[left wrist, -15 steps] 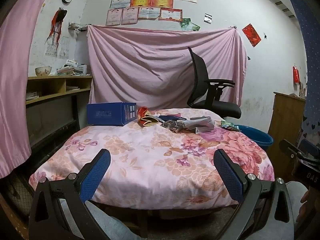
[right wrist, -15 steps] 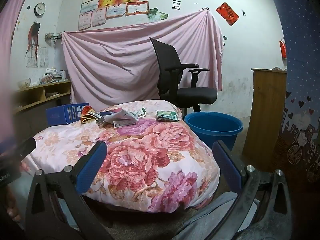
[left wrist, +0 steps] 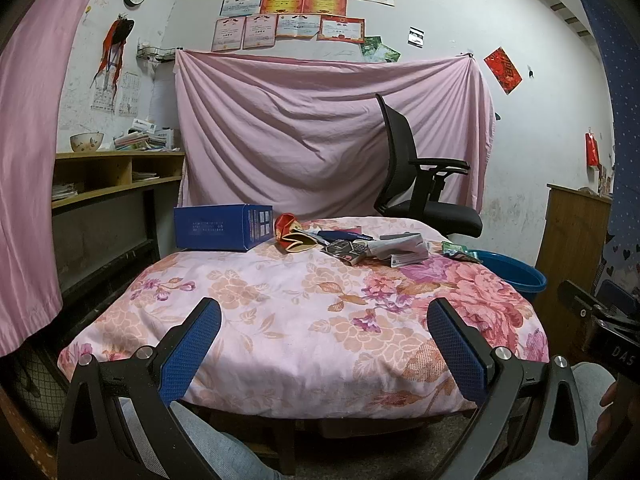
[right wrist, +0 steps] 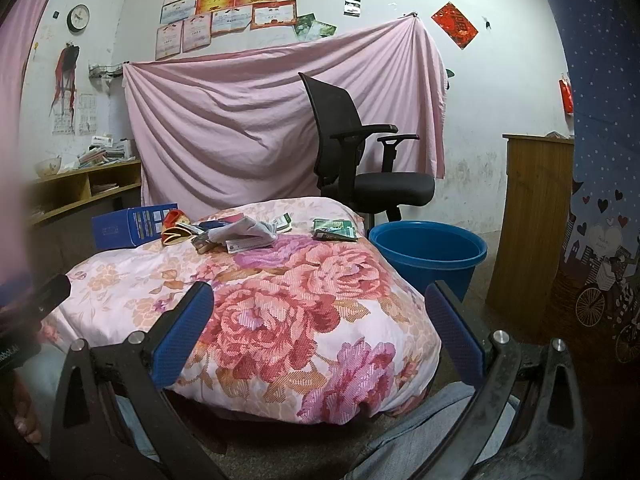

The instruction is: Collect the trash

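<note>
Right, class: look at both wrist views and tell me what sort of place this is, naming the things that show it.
Probably a lived-in room at home, a bedroom or study: certificates taped to the wall, a black office chair, and a floral quilt spread over a table.

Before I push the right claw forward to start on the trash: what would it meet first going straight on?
Probably the flowered quilt: the open right claw points slightly down at its near part, well short of the wrappers. Depth is uncertain.
</note>
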The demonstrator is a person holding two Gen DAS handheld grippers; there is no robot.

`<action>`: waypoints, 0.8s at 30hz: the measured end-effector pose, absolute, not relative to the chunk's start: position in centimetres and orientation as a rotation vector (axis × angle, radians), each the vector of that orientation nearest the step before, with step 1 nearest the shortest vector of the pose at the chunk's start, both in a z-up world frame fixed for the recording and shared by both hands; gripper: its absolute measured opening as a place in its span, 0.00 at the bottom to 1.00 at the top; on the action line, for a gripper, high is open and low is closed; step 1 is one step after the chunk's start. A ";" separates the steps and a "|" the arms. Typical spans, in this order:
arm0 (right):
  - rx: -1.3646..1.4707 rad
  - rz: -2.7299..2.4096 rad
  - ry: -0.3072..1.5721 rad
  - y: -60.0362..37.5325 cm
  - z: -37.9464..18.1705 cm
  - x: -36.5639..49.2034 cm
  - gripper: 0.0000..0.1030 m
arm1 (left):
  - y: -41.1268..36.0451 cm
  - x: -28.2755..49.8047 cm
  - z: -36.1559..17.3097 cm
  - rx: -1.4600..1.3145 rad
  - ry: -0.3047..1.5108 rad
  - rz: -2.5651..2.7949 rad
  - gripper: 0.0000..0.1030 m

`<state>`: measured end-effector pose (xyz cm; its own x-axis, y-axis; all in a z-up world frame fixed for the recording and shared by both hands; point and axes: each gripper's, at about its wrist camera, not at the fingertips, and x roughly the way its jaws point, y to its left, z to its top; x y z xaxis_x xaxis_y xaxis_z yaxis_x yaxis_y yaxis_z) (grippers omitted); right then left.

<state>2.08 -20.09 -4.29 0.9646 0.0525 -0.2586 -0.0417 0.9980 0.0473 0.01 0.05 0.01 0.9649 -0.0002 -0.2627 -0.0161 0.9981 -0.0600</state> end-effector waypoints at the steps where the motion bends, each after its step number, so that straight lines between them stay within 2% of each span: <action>1: 0.042 0.048 0.263 -20.1 -4.3 2.1 1.00 | 0.0 0.0 0.0 -0.062 0.266 0.010 0.98; 24: 0.048 0.047 0.272 -20.1 -4.6 2.2 1.00 | 0.0 0.0 0.0 -0.060 0.265 0.010 0.98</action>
